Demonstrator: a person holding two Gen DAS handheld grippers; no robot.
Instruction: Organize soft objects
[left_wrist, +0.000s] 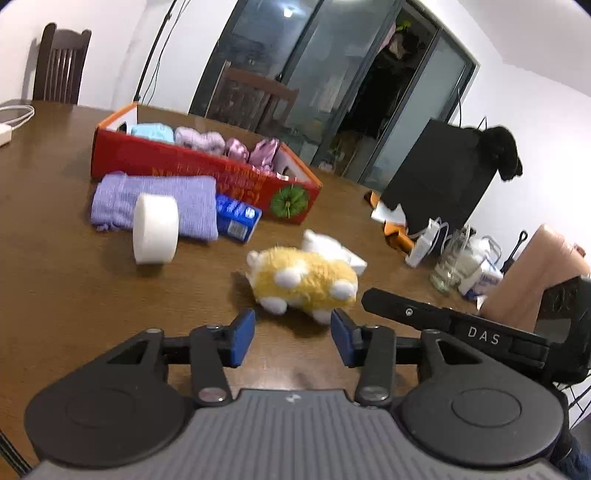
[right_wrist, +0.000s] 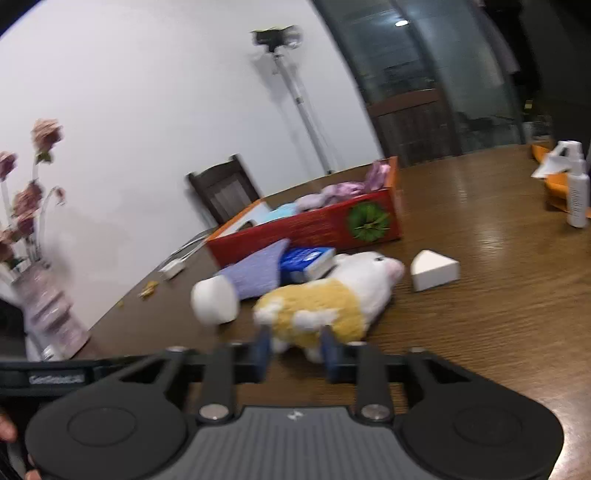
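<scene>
A yellow and white plush toy (left_wrist: 303, 280) (right_wrist: 332, 299) lies on the brown table. My left gripper (left_wrist: 293, 334) stands open just short of it, with only bare table between its blue pads. My right gripper (right_wrist: 296, 352) is open too, and the toy's hind end and feet sit between its fingertips; the view is blurred and no squeeze shows. Beyond the toy lie a folded purple cloth (left_wrist: 155, 199) (right_wrist: 255, 273), a white roll (left_wrist: 155, 232) (right_wrist: 216, 301) and a blue tissue pack (left_wrist: 236, 218) (right_wrist: 304, 260). Behind them a red box (left_wrist: 184, 162) (right_wrist: 314, 229) holds several pastel soft items.
A white wedge-shaped block (right_wrist: 434, 273) lies right of the toy. A vase of flowers (right_wrist: 48, 306) stands at the left table edge and a spray bottle (right_wrist: 578, 192) at the far right. A black box (left_wrist: 439, 177), a glass jar (left_wrist: 450, 266) and a chair (left_wrist: 59, 66) are further off.
</scene>
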